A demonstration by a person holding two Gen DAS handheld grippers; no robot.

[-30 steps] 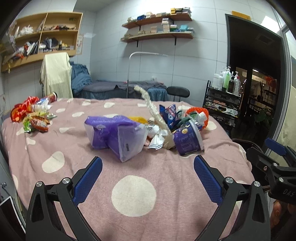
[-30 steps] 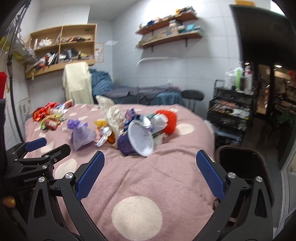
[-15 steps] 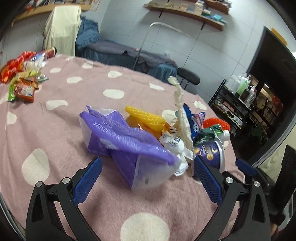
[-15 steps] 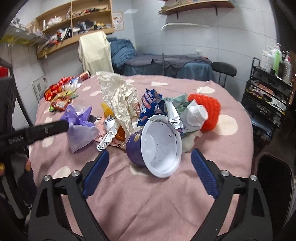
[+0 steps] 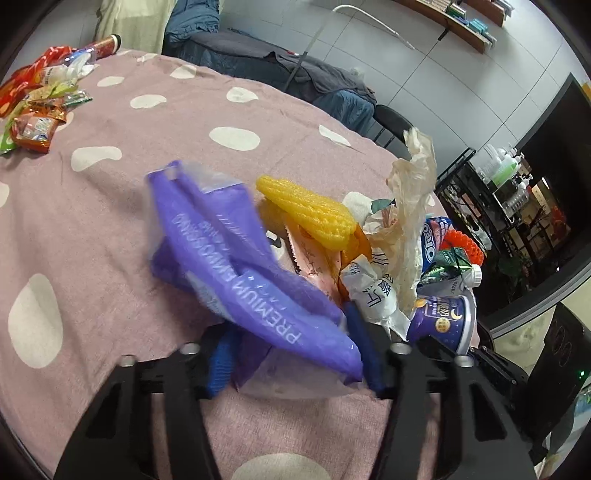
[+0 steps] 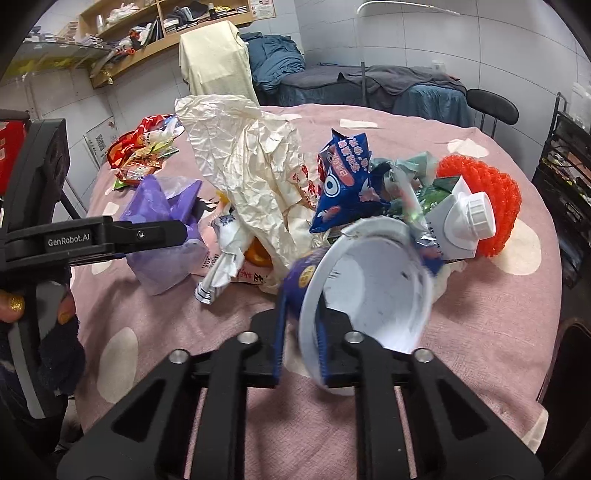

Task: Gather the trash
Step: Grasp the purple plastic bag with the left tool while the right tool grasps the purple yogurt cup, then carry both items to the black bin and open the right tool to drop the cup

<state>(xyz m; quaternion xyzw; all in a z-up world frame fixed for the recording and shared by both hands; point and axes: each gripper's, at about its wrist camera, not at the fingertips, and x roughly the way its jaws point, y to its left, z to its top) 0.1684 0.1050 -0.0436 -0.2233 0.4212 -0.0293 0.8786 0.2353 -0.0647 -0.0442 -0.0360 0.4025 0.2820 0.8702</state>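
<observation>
Purple film printed "PREMIUM EMBOSSING" in white marks the bag, which lies at the left edge of the trash pile on the table. The left gripper has its jaws closing with the bag's near end between the blue pads, which reach its sides. "GenRobot.AI" reads along that gripper's arm in the right wrist view. At the pile's near right edge the right gripper is clenched on the rim of the purple cup, whose white inside faces the camera. Behind the cup a blue wrapper reads "OREO", just beside a white carton with a screw cap and a red mesh ball; crumpled paper stands upright at the pile's middle and yellow foam lies behind the bag. A second ago both grippers hung wide open well short of the pile; since then both have come in and down onto it. A pink cloth with white spots covers the table, and more snack packets lie well apart from the pile at the far left. Beyond the pile are wooden shelves, a dark bed, a black chair and a wire rack.
</observation>
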